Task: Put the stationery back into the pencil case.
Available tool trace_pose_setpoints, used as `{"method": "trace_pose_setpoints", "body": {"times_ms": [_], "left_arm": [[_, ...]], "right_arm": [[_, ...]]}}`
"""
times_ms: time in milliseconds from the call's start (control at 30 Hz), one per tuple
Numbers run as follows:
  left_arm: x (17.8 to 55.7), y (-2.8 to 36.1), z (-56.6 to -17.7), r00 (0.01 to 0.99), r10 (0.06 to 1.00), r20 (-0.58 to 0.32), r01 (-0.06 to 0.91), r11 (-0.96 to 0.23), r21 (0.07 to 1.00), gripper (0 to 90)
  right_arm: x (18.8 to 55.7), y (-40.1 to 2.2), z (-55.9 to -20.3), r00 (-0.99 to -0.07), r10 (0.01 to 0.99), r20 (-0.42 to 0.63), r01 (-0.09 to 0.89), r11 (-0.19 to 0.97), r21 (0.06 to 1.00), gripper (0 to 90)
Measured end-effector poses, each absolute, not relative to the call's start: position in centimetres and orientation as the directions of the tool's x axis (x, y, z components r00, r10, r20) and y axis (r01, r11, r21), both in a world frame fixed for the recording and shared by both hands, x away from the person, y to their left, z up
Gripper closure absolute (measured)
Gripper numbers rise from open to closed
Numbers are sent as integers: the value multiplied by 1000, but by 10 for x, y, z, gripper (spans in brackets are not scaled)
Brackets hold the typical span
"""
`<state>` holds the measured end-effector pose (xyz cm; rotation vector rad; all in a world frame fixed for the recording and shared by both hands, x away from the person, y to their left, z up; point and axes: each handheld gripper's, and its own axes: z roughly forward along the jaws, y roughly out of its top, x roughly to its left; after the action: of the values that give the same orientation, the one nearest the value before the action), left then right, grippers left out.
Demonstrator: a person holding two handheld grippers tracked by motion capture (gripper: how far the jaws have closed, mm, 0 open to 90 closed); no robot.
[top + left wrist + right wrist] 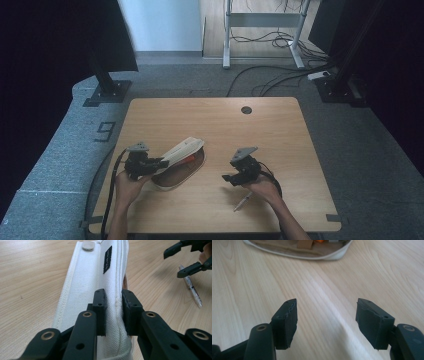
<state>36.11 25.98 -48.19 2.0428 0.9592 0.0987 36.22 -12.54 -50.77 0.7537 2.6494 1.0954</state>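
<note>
Nearest the high view's lens, a clear pen [243, 201] lies on the wooden table [280, 130] just beside the person's right hand [264, 189], untouched. Above it the right gripper [231, 178] hovers with its jaws spread and nothing between them, pointing toward the white pencil case [179, 162] that lies left of centre. On that side the left gripper [113, 312] is clenched on the edge of the case's raised lid [85, 287], holding it up so that the brown lining and an orange item [188, 159] inside are exposed.
</note>
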Motion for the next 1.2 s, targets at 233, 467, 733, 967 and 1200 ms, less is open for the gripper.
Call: {"method": "trace_pose_setpoints", "body": {"times_ms": [233, 467, 733, 967, 1200], "left_arm": [[361, 260, -482, 702, 661, -264, 595, -341, 728, 749], [361, 259, -482, 702, 662, -264, 595, -341, 727, 749], [361, 259, -482, 701, 663, -263, 596, -342, 726, 748], [361, 258, -482, 701, 662, -263, 597, -344, 725, 748], [361, 258, -482, 702, 662, -263, 597, -345, 724, 747]], "right_arm": [[349, -151, -512, -845, 534, 36, 402, 589, 701, 341], [337, -171, -518, -832, 553, 51, 425, 575, 699, 349], [323, -191, -523, -828, 558, 62, 436, 568, 698, 360], [319, -202, -529, -825, 561, 63, 442, 572, 691, 367], [318, -206, -534, -830, 553, 75, 444, 573, 689, 383]]}}
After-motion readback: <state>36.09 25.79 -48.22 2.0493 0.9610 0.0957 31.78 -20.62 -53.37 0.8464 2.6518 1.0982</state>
